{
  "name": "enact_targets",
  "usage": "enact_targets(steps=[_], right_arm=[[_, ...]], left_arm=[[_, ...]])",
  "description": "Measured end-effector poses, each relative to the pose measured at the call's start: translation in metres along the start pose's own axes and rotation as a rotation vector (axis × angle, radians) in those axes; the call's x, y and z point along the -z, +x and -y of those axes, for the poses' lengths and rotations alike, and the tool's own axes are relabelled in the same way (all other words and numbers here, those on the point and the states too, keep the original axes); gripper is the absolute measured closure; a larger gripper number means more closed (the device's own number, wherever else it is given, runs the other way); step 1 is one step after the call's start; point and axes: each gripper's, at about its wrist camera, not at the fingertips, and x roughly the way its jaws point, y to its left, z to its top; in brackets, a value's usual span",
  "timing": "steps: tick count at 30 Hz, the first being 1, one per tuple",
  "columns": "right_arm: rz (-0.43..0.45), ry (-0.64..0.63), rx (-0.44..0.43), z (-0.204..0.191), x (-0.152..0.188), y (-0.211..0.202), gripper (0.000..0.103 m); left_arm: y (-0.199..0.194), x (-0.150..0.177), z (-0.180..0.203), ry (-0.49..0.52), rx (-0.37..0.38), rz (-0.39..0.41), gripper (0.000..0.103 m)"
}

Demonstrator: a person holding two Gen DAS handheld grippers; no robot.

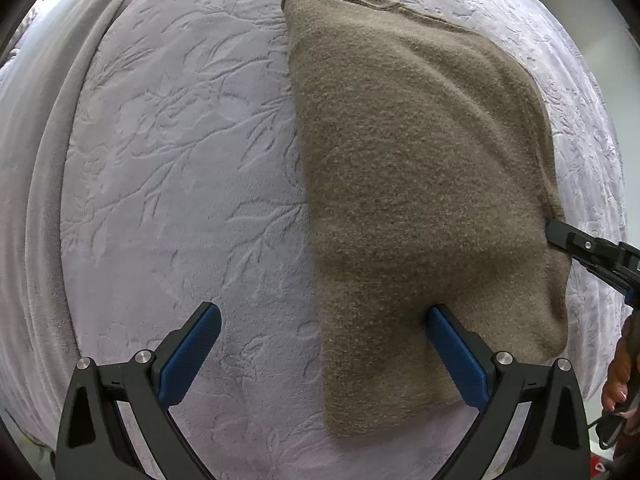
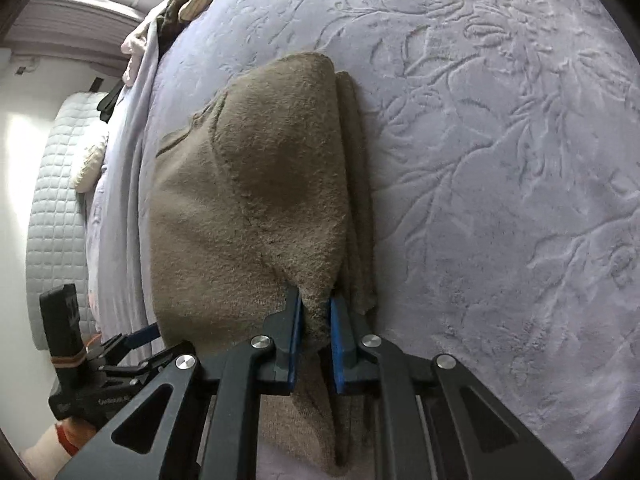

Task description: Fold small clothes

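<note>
Right gripper [image 2: 315,322] clamped on a pinched fold of the brown garment [image 2: 256,184], cloth stretching away toward 12 o'clock. Left gripper [image 1: 324,332] spread wide, pointing down over the garment's near edge, atop an embossed lilac bedspread [image 1: 168,168].

Your left gripper [image 1: 324,336] points straight down, its 2 jaws spread wide with nothing pinched. Your right gripper [image 2: 315,312] angles downward, jaws clamped tight on a fold of brown garment [image 2: 248,200].
</note>
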Motion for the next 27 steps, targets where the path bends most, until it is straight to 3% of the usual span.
enact_targets(steps=[11, 14, 17, 27], right_arm=[[0.029, 0.097, -0.099, 0.019, 0.007, -0.017, 0.083], [0.035, 0.124, -0.109, 0.027, 0.006, -0.020, 0.077], [0.041, 0.144, -0.100, 0.033, 0.006, -0.022, 0.063], [0.038, 0.140, -0.124, 0.039, 0.000, -0.022, 0.061]], left_arm=[[-0.002, -0.005, -0.001, -0.001, 0.006, -0.009, 0.000], [-0.001, -0.006, -0.001, 0.000, 0.008, -0.011, 0.000], [-0.004, -0.006, -0.001, -0.001, 0.013, -0.003, 0.000], [-0.015, -0.019, -0.012, -0.026, 0.176, 0.035, 0.000]])
